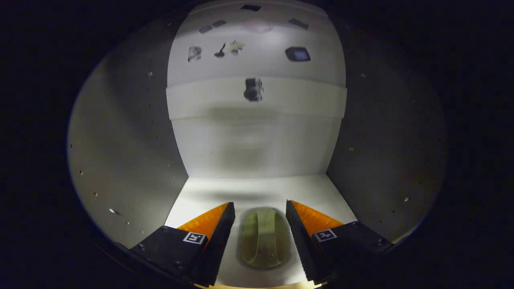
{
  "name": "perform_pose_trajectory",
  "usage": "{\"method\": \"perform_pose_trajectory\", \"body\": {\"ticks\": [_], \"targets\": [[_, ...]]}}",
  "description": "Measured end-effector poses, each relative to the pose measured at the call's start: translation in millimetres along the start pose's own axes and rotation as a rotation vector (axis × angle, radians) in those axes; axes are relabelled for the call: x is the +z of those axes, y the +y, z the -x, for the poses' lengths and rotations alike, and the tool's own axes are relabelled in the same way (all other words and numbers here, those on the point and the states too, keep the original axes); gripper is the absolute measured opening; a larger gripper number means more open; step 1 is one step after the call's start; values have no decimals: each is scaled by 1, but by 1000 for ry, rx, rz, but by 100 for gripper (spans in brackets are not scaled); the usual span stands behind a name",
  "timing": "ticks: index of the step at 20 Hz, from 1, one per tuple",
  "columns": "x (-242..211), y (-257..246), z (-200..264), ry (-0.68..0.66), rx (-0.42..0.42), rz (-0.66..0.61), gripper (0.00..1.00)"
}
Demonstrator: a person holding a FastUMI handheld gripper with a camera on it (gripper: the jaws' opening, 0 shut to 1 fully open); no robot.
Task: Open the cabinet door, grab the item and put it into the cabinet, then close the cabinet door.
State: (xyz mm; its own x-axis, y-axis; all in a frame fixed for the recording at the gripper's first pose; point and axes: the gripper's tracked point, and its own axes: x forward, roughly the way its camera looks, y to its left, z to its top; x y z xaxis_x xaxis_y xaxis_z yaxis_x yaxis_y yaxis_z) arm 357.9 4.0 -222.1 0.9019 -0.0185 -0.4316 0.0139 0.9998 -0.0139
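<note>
**Item resting on cabinet floor, tongs spread around it**

The tongs (260,208) are inside the cabinet (124,152), looking toward its pale back wall (257,148). Their two fingers are spread apart, with a clear gap on each side of the item; neither finger presses on it.

The item (265,239), a rounded olive-green object with a band or strap running lengthwise over its top, lies on the cabinet floor (257,188) between the fingers, nearer their bases than their tips. What kind of object it is cannot be told. It casts a narrow dark shadow around its edge.

The floor beyond the fingertips runs to the back wall. Grey side walls stand to left and right, each dotted with small holes or screws. A lighter horizontal band (200,98) crosses the back wall higher up, with a small dark blurred fitting (253,89) at its middle. Above that band several small dark marks are too blurred to identify.
</note>
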Motion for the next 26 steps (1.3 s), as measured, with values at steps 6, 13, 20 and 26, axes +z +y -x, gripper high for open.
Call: {"method": "perform_pose_trajectory", "body": {"ticks": [6,13,20,26], "targets": [[64,7,97,-275,35,9,98],[84,19,249,-479,108,-21,98],[47,19,356,-504,81,51,98],[-9,5,419,-434,52,39,98]]}}
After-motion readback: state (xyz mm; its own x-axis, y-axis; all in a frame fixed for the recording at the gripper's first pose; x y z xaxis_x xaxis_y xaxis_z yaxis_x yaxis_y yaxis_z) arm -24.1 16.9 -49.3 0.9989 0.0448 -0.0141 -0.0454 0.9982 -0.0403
